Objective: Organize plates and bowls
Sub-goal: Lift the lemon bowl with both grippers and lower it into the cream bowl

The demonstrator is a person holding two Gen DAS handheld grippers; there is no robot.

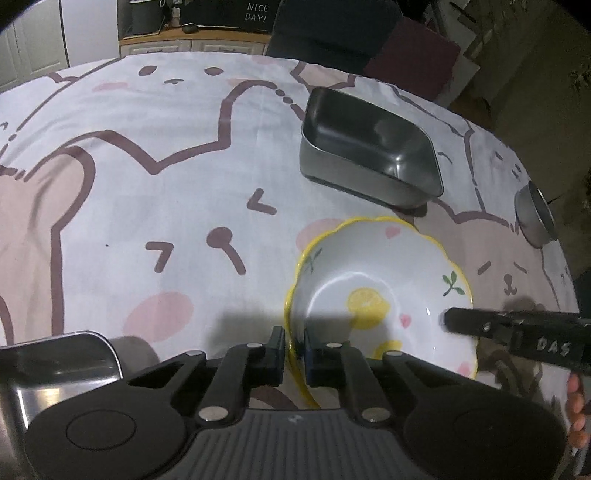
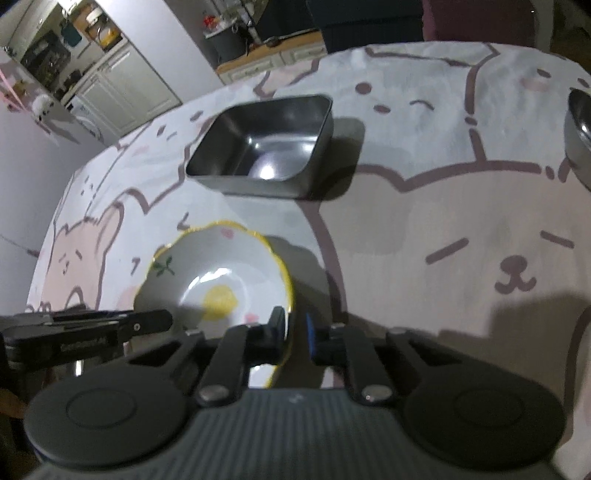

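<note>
A white bowl with a yellow scalloped rim and lemon print (image 1: 384, 291) sits on the bear-print tablecloth; it also shows in the right wrist view (image 2: 221, 280). My left gripper (image 1: 294, 350) is shut on the bowl's left rim, one finger inside and one outside. My right gripper (image 2: 295, 332) is shut on the bowl's right rim the same way; it shows in the left wrist view (image 1: 517, 332) reaching in from the right. A rectangular steel container (image 1: 369, 147) stands just beyond the bowl, also seen in the right wrist view (image 2: 262, 144).
A round steel bowl (image 1: 535, 214) sits at the table's right edge, also in the right wrist view (image 2: 580, 129). Another steel container (image 1: 55, 365) lies at my near left. A dark chair (image 1: 332, 29) stands behind the table.
</note>
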